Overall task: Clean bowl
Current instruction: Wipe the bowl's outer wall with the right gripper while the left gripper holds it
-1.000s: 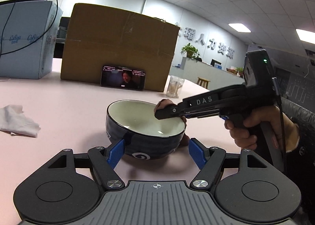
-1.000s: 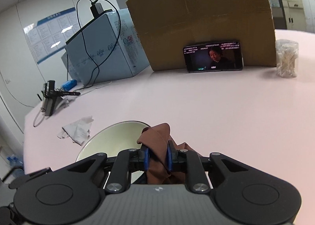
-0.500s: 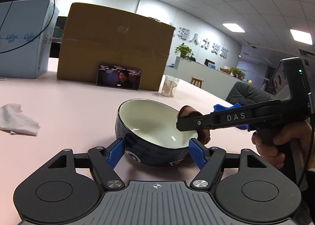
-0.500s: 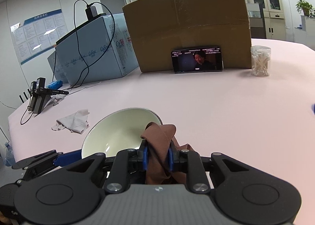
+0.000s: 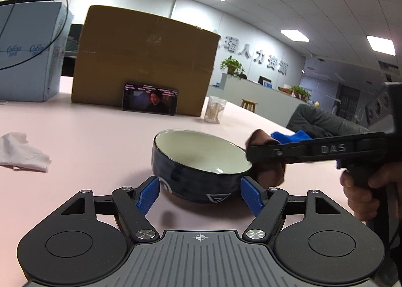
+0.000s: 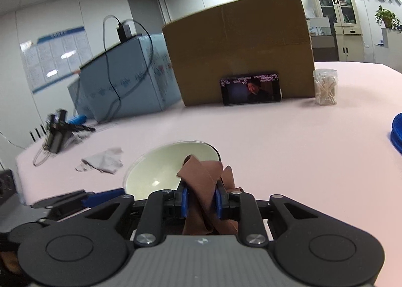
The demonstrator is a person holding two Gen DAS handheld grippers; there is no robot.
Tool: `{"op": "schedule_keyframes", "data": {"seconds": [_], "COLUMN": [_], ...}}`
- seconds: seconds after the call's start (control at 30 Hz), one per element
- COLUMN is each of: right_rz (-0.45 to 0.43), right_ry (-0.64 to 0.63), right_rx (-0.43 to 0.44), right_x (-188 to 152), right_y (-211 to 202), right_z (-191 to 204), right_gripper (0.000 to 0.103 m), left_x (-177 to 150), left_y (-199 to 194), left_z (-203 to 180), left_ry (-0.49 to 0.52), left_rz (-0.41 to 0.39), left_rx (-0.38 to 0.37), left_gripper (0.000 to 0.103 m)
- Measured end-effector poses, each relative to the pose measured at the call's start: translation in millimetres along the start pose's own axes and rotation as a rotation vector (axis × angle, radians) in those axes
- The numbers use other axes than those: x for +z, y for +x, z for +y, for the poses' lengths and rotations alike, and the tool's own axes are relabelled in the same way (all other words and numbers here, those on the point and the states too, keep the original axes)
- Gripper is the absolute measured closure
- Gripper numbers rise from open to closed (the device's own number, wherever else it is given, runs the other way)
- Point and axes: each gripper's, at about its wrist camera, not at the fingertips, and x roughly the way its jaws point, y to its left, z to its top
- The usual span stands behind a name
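A dark blue bowl (image 5: 198,176) with a cream inside sits on the pink table (image 5: 95,141), tilted down to the right. My left gripper (image 5: 200,194) has a blue pad against each side of the bowl's lower wall and is shut on it. My right gripper (image 5: 251,153) comes in from the right, shut on a brown cloth (image 5: 270,174) that hangs against the outside of the bowl's right rim. In the right wrist view the cloth (image 6: 201,171) is bunched between the blue pads of the right gripper (image 6: 201,195), just over the near rim of the bowl (image 6: 158,169).
A cardboard box (image 5: 143,61) stands at the back with a phone (image 5: 150,98) leaning on it and a jar of cotton swabs (image 5: 213,110) beside it. A crumpled tissue (image 5: 22,154) lies left, by a blue-grey carton (image 5: 25,56). A blue plate's edge (image 6: 397,133) shows far right.
My right gripper has drawn the cloth out of the bowl's inside, over to its right rim. The bowl has tipped and turned a little between the left pads.
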Motion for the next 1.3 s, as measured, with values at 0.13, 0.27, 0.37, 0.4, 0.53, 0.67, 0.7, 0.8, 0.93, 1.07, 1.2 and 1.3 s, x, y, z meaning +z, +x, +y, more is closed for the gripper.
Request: {"op": "schedule_keyframes", "data": {"seconds": [0.13,0.27,0.37,0.4,0.53,0.67,0.7,0.8,0.93,1.07,1.2,1.3], "right_rz": [-0.018,-0.019,-0.006,0.008,0.073,0.089,0.095,0.091,-0.014,-0.072,-0.019,-0.009], "right_ry": [-0.011,0.040,0.039,0.024,-0.076,-0.184,-0.198,-0.166,-0.079,-0.020,-0.041,-0.102], "right_rx": [0.007,0.038,0.029,0.017,-0.023,-0.056,-0.058,0.028,0.093,0.091,0.068,0.037], "right_x": [-7,-14,-18,-19,-27,-28,-28,-30,-32,-35,-41,-43], "right_y": [-5,-8,-8,-7,-3,2,5,9,-2,-4,9,13], "right_z": [-1,-12,-20,-21,-16,-1,1,5,7,7,9,18], "right_gripper": [0.084,0.086,0.086,0.086,0.085,0.080,0.086,0.094,0.094,0.093,0.093,0.093], "left_x": [-1,0,3,3,2,5,7,9,6,4,2,2], "left_y": [-5,-8,-10,-9,-7,-6,-5,1,3,2,1,1], "left_z": [2,4,5,5,5,3,2,3,12,16,15,15], "left_ry": [-0.026,-0.045,-0.053,-0.054,-0.059,-0.057,-0.062,-0.072,-0.120,-0.148,-0.149,-0.147], "left_rz": [-0.026,-0.048,-0.062,-0.063,-0.052,-0.057,-0.059,-0.050,-0.049,-0.057,-0.061,-0.065], "left_rx": [0.007,0.000,0.007,0.010,0.020,0.037,0.052,0.087,0.090,0.090,0.097,0.101], "left_gripper": [0.031,0.031,0.031,0.031,0.031,0.031,0.031,0.031,0.031,0.031,0.031,0.031]}}
